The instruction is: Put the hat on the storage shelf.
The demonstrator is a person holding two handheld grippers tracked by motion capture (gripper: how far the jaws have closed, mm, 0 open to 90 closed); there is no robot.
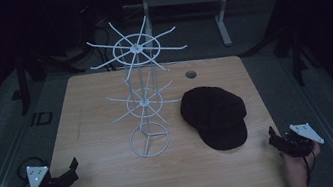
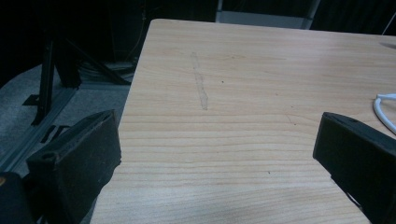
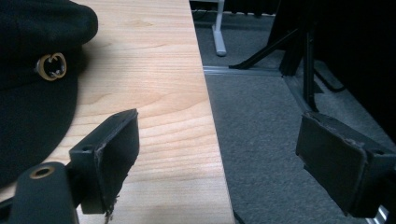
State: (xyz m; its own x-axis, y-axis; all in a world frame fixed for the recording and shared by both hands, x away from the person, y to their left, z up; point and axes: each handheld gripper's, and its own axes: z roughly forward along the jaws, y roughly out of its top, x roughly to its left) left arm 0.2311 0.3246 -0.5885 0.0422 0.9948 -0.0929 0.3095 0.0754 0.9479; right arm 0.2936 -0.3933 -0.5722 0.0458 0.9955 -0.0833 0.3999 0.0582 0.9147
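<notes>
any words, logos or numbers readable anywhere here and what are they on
No words or numbers can be read in these views.
The cap bears a small gold metal emblem of interlocked rings or letters; a sign, with no readable text.
The white wire rack, the table and both grippers, left and right, show no labels.
</notes>
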